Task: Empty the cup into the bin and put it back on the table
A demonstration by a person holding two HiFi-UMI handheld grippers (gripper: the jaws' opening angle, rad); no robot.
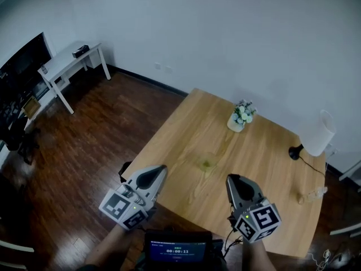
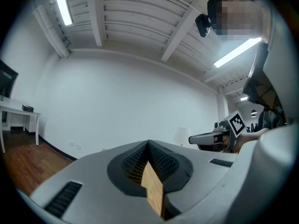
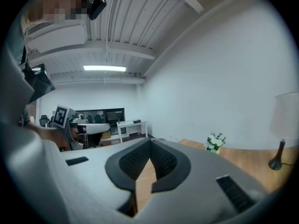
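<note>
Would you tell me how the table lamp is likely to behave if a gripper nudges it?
The lamp would probably tip easily: its white shade looks far wider than its small dark base. It likely feels light for its size, and its cord may tug it back.

A small screen (image 1: 178,252) at the bottom edge of the head view showed a timer that appeared to read 00:00:11 in pale digits. The finer line above the digits was too small to read. The cube (image 1: 121,208) on the left tool (image 1: 159,171) and the one on the right tool (image 1: 233,179) carried black-and-white square code patterns, without letters or numbers.
</note>
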